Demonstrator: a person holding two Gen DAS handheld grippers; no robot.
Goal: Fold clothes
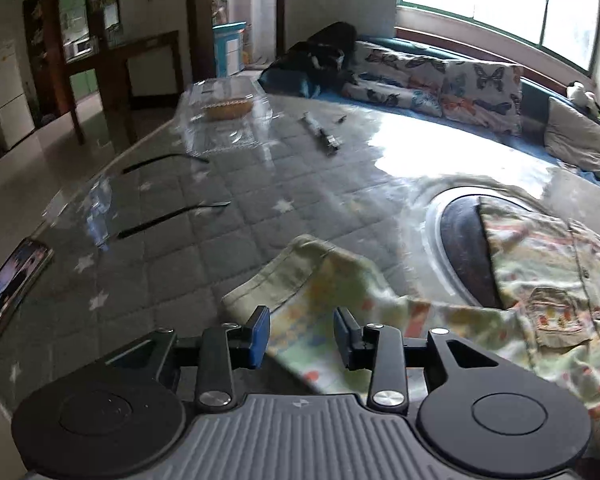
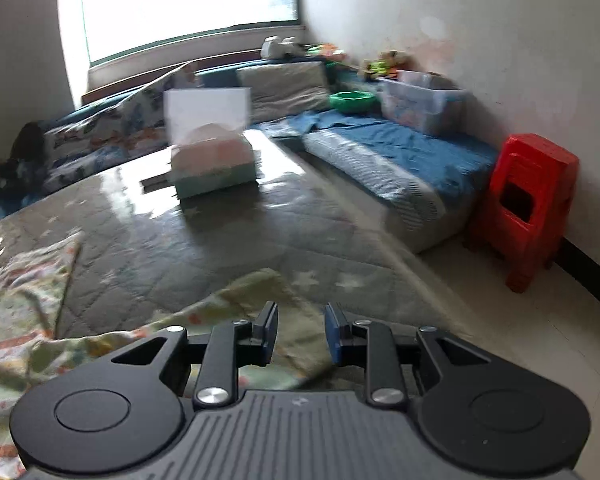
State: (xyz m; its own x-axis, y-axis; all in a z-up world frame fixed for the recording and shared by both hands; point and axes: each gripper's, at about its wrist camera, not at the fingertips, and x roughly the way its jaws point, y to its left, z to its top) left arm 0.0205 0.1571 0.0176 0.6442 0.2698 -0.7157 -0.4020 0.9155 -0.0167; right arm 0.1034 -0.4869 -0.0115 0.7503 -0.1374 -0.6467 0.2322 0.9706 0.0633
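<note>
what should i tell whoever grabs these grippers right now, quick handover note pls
Left gripper: open, holding nothing, poised over one sleeve of the patterned shirt.
Right gripper: open, holding nothing, over the other sleeve.
The shirt lies spread on the glass-topped table, front up with its chest pocket showing, partly covering the round dark inset.
Done: shirt laid out; no fold visible.
Left: probably grip both sleeves, fold them inward, then fold the body.

Pale green printed shirt [image 1: 540,280], red stool [image 2: 528,208]
</note>
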